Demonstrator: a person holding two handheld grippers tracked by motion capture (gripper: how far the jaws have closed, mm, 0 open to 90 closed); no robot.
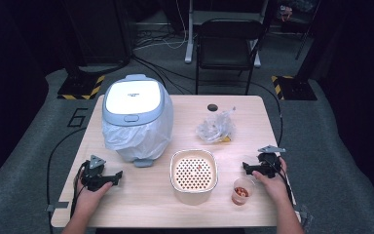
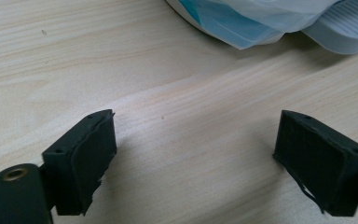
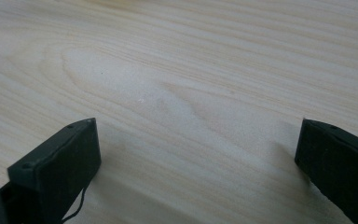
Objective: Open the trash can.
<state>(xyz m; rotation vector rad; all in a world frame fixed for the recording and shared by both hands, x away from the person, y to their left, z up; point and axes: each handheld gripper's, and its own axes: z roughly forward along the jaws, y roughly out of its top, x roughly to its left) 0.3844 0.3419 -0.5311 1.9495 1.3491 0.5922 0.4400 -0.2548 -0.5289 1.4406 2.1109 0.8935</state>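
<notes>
We've got both grippers parked on the table, jaws wide, empty: left gripper (image 1: pixel 108 178) at 8 o'clock, right gripper (image 1: pixel 251 169) at 4. Nearest thing: small clear plastic cup of reddish bits (image 1: pixel 241 190), just below the right gripper. Light, thin-walled, tippy (contents spill) — take it mid-wall, gentle squeeze.

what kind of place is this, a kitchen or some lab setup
Most likely a lab or studio set up for recording, not a kitchen: a lone wooden table stands on grey carpet among dark surroundings, cables trail across the floor, and yellow-and-black hazard tape marks stand bases behind it.
</notes>
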